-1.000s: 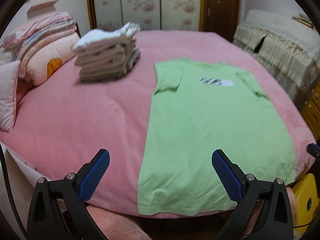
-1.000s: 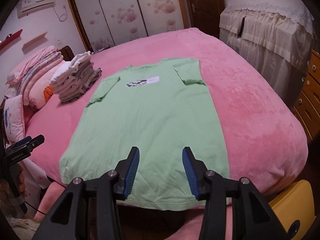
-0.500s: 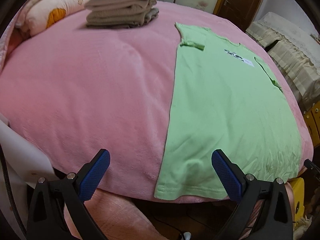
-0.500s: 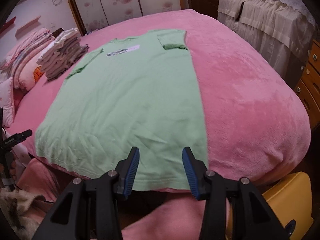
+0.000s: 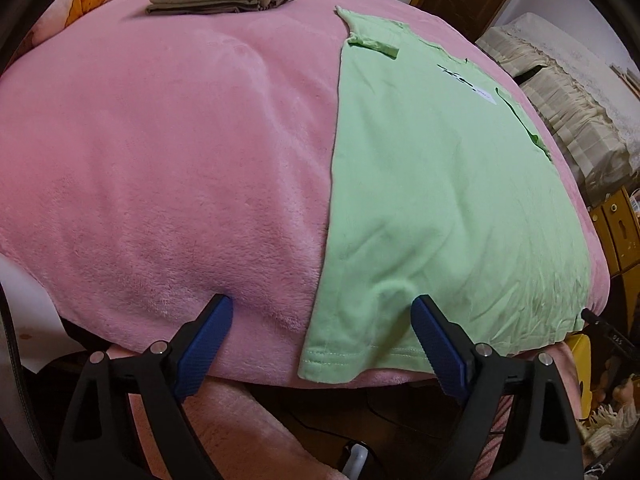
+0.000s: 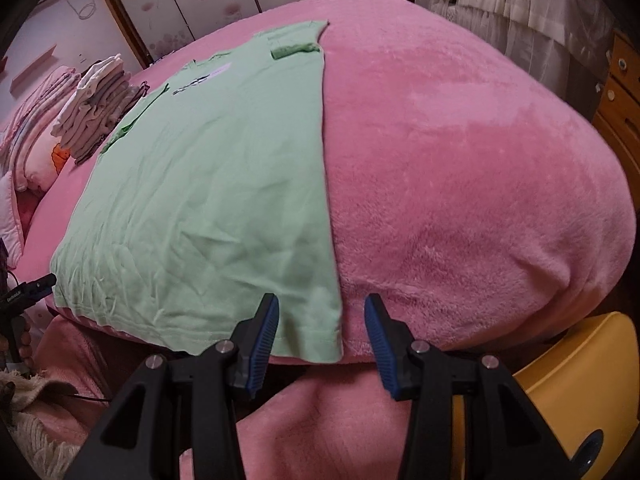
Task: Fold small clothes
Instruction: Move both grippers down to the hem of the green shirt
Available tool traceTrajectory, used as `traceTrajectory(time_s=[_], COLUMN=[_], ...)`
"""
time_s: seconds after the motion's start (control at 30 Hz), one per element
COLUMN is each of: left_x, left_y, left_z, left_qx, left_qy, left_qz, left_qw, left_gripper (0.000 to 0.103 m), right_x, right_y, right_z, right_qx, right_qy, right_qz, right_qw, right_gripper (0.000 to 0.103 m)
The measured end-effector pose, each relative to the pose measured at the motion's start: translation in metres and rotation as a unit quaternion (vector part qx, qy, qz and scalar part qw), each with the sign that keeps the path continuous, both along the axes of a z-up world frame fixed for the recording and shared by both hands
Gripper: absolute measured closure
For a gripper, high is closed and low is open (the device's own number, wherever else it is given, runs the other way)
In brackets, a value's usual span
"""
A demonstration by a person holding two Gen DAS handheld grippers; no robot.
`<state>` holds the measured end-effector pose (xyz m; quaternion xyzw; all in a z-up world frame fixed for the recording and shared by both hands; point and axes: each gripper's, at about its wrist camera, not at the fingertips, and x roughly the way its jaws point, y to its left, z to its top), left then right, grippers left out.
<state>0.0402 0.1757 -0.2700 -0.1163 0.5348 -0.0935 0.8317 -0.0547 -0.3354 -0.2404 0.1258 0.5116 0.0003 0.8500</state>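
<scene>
So the left gripper was spread wide, its blue pads pushed into the near edge of the bed, one pad on the pink blanket and the other pressing a dimple into the green T-shirt near its hem, so the shirt's near left corner sat between the fingers with nothing actually pinched. The right gripper was parted more narrowly and straddled the shirt's near right corner: left pad on the green fabric, right pad on the blanket just beside the shirt's edge, not clamped either. The T-shirt itself lay flat and face up across the bed, hem hanging slightly over the near edge, both sleeves folded in, collar at the far end. A stack of folded clothes sat at the far left of the bed, apart from the shirt, next to some pillows. A yellow bin showed low on the right; couldn't tell what was in it.
</scene>
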Motion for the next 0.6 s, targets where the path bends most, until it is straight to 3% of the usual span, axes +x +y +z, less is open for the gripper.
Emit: traceTrajectory(time_s=[0.17,0.23,0.33,0.6], left_x=[0.001,0.002,0.000,-0.004], left_y=[0.000,0.000,0.002,-0.005], left_z=[-0.008,-0.009,-0.010,-0.014], left_qx=[-0.002,-0.003,-0.010,-0.020], left_qy=[0.011,0.011,0.012,0.027], left_qz=[-0.001,-0.001,-0.003,-0.024], left_qw=[0.9999,0.9999,0.9999,0.9991], left_gripper=[0.015,0.017,0.022,0.035], right_x=[0.002,0.003,0.002,-0.002], right_y=[0.000,0.000,0.000,-0.002], right_z=[-0.013,-0.017,-0.018,-0.019], right_qx=[0.018,0.032,0.040,0.048], right_qy=[0.012,0.017,0.018,0.020], right_qz=[0.011,0.018,0.019,0.017], right_qw=[1.000,0.999,0.999,0.999], right_gripper=[0.062,0.076,0.085,0.094])
